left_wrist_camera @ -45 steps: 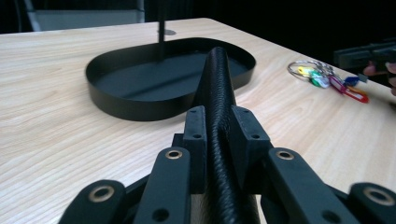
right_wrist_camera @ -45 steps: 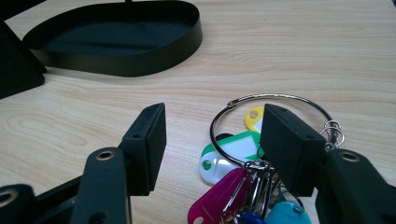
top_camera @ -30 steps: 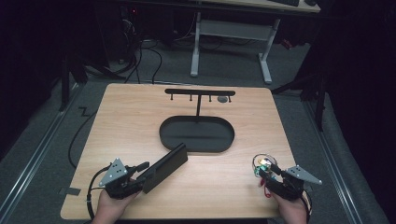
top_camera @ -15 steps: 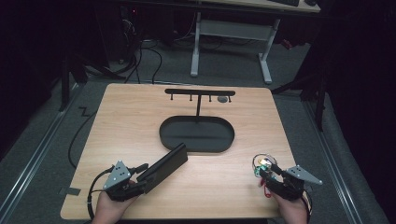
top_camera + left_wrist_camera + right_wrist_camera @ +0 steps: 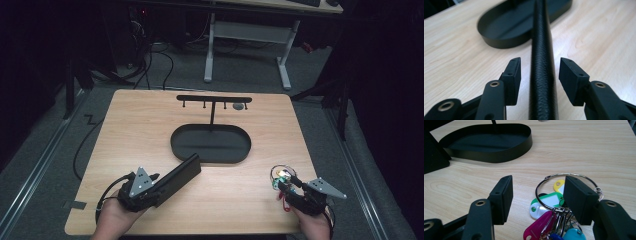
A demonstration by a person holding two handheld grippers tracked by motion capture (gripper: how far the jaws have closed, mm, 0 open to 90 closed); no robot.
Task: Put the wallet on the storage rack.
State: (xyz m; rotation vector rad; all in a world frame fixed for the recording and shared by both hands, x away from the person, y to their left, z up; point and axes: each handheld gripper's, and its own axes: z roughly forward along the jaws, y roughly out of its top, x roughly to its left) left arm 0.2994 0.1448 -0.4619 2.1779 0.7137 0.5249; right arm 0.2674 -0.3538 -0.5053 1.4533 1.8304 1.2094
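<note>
Where jaws gape: coloured key tags [image 5: 544, 206].

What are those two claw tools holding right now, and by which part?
Nothing is gripped. The left gripper stands open, astride one end of the black case. The right gripper stands open over the key ring, its tags between the jaws.

No readable text, labels, brands, numbers or signs appear in any view. The coloured key tags [image 5: 544, 207] on the ring just ahead of the right tongs [image 5: 537, 197] have blank or unreadable label windows. The black textured case [image 5: 541, 65] between the jaws of the left tongs [image 5: 540, 75] carries no visible marking, nor does the black tray [image 5: 499, 155] beyond them.
</note>
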